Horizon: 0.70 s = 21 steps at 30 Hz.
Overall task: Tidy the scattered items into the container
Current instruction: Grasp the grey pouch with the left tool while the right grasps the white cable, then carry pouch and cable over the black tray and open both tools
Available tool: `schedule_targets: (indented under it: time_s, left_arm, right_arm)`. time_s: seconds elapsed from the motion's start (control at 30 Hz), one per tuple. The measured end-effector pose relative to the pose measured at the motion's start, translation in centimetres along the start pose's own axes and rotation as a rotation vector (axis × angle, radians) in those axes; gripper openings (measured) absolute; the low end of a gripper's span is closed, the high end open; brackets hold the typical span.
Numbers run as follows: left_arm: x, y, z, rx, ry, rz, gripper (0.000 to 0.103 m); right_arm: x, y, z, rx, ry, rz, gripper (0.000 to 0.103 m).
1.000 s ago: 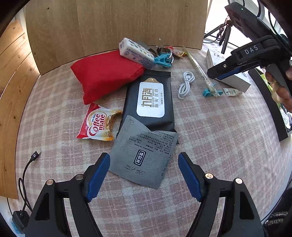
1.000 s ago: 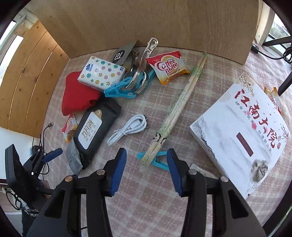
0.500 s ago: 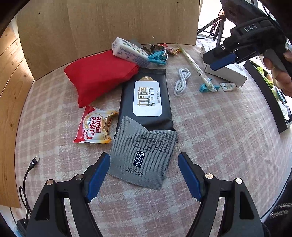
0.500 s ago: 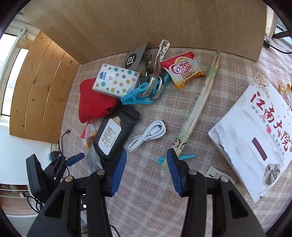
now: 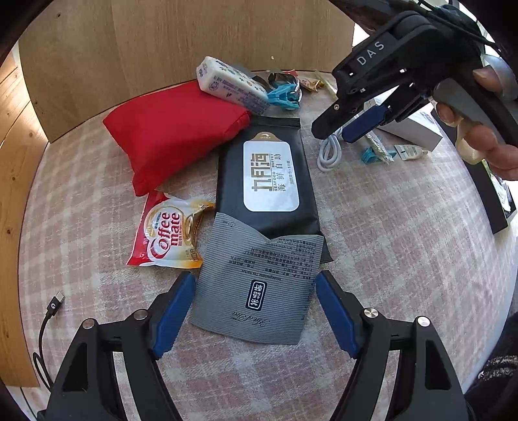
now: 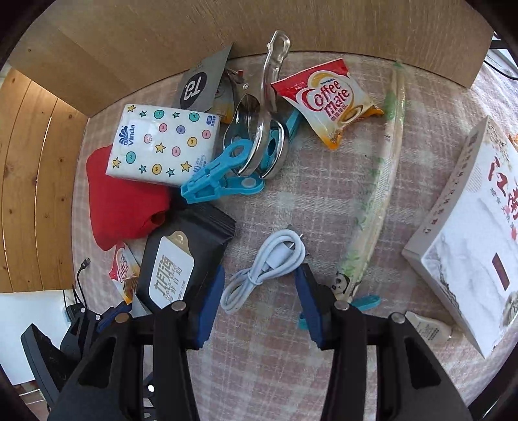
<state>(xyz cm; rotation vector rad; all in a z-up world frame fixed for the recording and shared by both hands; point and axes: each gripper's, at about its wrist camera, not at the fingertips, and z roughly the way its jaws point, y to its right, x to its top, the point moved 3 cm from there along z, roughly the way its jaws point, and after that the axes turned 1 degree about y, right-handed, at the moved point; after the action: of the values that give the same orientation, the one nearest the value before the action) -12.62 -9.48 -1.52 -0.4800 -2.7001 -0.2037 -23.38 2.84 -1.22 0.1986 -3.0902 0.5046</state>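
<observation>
My left gripper (image 5: 254, 307) is open and points down, its blue pads either side of a grey sachet (image 5: 259, 285) that lies flat on the checked cloth, partly over a black wet-wipes pack (image 5: 268, 175). A Coffee mate sachet (image 5: 165, 236) and a red pouch (image 5: 174, 129) lie to their left. My right gripper (image 6: 259, 291) is open low over a coiled white cable (image 6: 268, 268), whose lower loops lie between the fingers, untouched. In the left wrist view, the right gripper (image 5: 356, 126) hangs over that cable (image 5: 328, 152), held by a hand (image 5: 479, 142).
A tissue pack (image 6: 162, 142), blue pegs (image 6: 220, 181), metal tongs (image 6: 265, 129), another Coffee mate sachet (image 6: 327, 97) and wrapped chopsticks (image 6: 385, 181) lie at the back near a wooden panel (image 6: 291, 26). A white printed box (image 6: 469, 252) sits at the right. A black tray (image 5: 485, 194) borders the cloth.
The right gripper has moved left and lower, from over the chopsticks and small blue peg to over the white cable. The left gripper has stayed over the grey sachet.
</observation>
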Motion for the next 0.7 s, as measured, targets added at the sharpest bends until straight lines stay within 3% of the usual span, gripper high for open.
schedule_targets:
  time_s: [0.17,0.27,0.33,0.47,0.7]
  left_arm:
    - [-0.1,0.9,0.5,0.0,-0.002,0.033,0.075]
    - [-0.5,1.1,0.3,0.0,0.008,0.027,0.073]
    - [-0.7,1.0,0.0,-0.008,0.013,0.019,0.07]
    - [-3.3,1.3,-1.8,-0.014,0.021,0.007,0.062]
    - [-5.5,0.1,-3.1,-0.019,0.043,-0.053,0.045]
  right_arm:
    - [0.0,-1.1,0.0,-0.05,0.016,-0.063,0.045]
    - [-0.2,-1.1,-0.2,-0.057,0.031,-0.089,0.032]
    - [-0.4,-0.8,-0.2,-0.007,0.016,-0.075,0.021]
    - [-0.7,-0.3,-0.4,0.056,-0.003,-0.051,0.014]
    - [-1.1,-0.3,-2.2,0.099,0.039,-0.063,0.013]
